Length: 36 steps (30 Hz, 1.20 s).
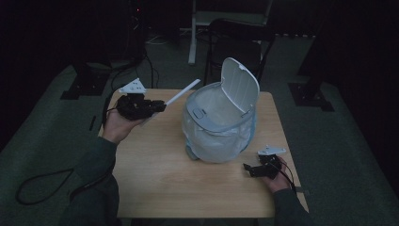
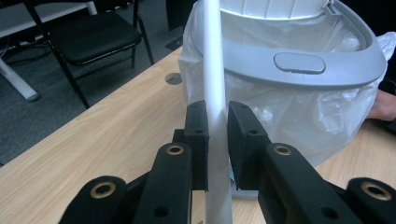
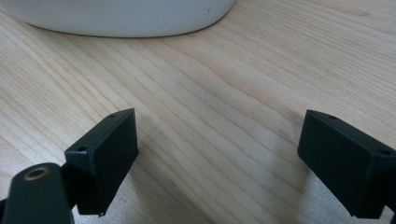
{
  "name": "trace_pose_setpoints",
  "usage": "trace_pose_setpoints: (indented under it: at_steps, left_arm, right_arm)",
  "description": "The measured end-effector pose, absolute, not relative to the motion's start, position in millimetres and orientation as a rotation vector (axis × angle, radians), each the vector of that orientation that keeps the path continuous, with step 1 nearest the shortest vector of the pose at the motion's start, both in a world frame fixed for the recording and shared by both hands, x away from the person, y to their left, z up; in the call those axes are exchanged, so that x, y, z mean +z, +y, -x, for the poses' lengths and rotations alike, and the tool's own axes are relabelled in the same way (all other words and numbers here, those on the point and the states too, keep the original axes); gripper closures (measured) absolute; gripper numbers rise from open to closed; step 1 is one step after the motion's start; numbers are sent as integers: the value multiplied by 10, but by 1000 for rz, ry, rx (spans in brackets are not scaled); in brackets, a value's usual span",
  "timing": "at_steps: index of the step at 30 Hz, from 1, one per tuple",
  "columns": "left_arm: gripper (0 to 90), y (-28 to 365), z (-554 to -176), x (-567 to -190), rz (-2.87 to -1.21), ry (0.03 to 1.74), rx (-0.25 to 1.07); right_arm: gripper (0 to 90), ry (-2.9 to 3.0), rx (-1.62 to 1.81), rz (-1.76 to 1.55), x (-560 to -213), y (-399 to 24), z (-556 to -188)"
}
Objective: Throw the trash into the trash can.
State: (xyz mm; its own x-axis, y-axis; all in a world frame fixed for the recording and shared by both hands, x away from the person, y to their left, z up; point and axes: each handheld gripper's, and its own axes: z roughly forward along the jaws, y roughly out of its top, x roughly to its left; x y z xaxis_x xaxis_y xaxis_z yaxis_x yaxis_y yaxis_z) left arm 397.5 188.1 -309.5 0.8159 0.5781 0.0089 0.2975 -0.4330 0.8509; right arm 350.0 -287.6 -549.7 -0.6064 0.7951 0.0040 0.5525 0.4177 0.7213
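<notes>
white strip [image 2: 214,79]: a long, flat, narrow piece, material not determinable. in the left gripper view it runs from the bottom centre of the frame up to the top edge, passing between the two black pads, which press on it from either side. the left hand-held gripper [image 2: 216,128] is therefore pinching the strip. in the high view the same strip [image 1: 181,92] shows as a slanted bar at upper centre-left, its free end close to the bin's rim; contact with the rim cannot be confirmed. the left hand-held gripper [image 1: 157,106] lies at left of centre there, held in the person's left hand [image 1: 117,126] above the tabletop.

bin [image 1: 221,120]: white body with a grey rim ring, lined with a clear plastic bag, standing at centre frame on the tabletop [image 1: 155,179]. the high view alone shows its lid [image 1: 240,84] tipped open and upright at the back. the left gripper view supplies detail lost in the dim overhead: the oval button on the grey ring [image 2: 299,63] and the creased bag [image 2: 289,116] draped over the body.

right hand-held gripper [image 3: 217,158]: jaws spread wide, nothing between them, light wood grain beneath. the curved white base of the bin [image 3: 121,18] crosses the top of that frame. in the high view this hand-held gripper [image 1: 249,168] sits at lower right, just beside the bin.

surroundings: a black chair [image 2: 93,37] at upper left of the left gripper view, standing on the floor beyond the tabletop edge.
</notes>
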Motion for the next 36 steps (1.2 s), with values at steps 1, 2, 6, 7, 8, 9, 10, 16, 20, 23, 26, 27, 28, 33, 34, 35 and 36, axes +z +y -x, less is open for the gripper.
trace_pose_setpoints:
  at_steps: [1,2,6,7,8,9,10,16,20,23,26,27,28,33,34,35,36]
  left_arm:
    - [799,1871,-3976,-3091,-2045,645,371]
    - [799,1863,-3977,-3086,-2045,643,370]
    - [799,1835,-3984,-3075,-2050,635,366]
    - [799,1830,-3986,-3074,-2052,634,365]
    - [799,1824,-3988,-3072,-2052,634,365]
    - [799,1820,-3992,-3071,-2051,632,364]
    - [799,1817,-3994,-3070,-2051,630,361]
    - [799,1790,-4000,-3059,-2056,621,357]
    - [798,1769,-4001,-3050,-2056,615,355]
    - [799,1750,-4003,-3040,-2059,608,354]
    - [799,1732,-4005,-3028,-2063,600,353]
    - [799,1725,-4007,-3027,-2059,597,350]
    - [799,1725,-4007,-3027,-2059,597,350]
    - [799,1683,-4020,-3022,-2061,585,339]
    - [799,1683,-4020,-3022,-2061,585,339]
    - [799,1683,-4020,-3022,-2061,585,339]
    - [799,1657,-4028,-3017,-2068,576,332]
  right_arm:
    - [113,2339,1000,-1160,-5497,-2876,-3500]
    - [113,2339,999,-1159,-5497,-2876,-3500]
    - [113,2339,999,-1160,-5497,-2876,-3500]
    - [113,2339,999,-1160,-5497,-2876,-3500]
    - [113,2339,999,-1160,-5497,-2876,-3500]
    - [113,2339,999,-1160,-5497,-2876,-3500]
    - [113,2339,999,-1160,-5497,-2876,-3500]
    - [113,2339,999,-1160,-5497,-2876,-3500]
    - [113,2339,1000,-1160,-5497,-2876,-3500]
    - [113,2339,1000,-1160,-5497,-2876,-3500]
    - [113,2339,1000,-1160,-5497,-2876,-3500]
    - [113,2339,999,-1160,-5497,-2876,-3500]
    - [113,2339,999,-1160,-5497,-2876,-3500]
    - [113,2339,1000,-1160,-5497,-2875,-3500]
    - [113,2339,1000,-1160,-5497,-2875,-3500]
    - [113,2339,1000,-1160,-5497,-2876,-3500]
    - [113,2338,1000,-1160,-5498,-2875,-3500]
